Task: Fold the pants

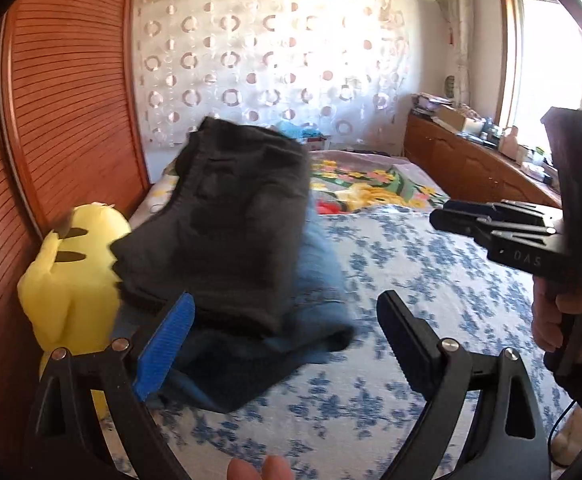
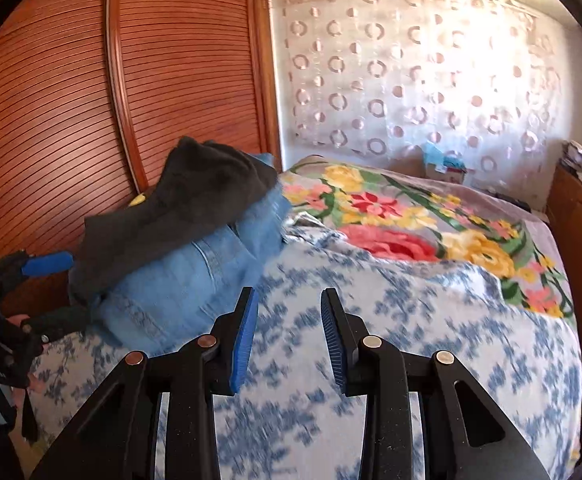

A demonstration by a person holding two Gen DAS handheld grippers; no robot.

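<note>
The dark grey pants (image 2: 195,200) at left centre look like soft, matt, slightly fuzzy cloth, lying on blue denim jeans (image 2: 195,280) with visible stitched seams. The bedspread (image 2: 431,320) is matt printed cotton. The wardrobe door (image 2: 71,100) at upper left is ribbed, glossy varnished wood. The right gripper (image 2: 289,336) is matt black plastic with ridged blue rubbery pads (image 2: 245,340) and shiny metal pins.

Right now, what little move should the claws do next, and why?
Probably draw both claws back from the pile. The dark folded pants already rest on the blue jeans by the wooden wardrobe doors. The left claw is wide open with nothing between its pads, and the right claw holds nothing.
</note>
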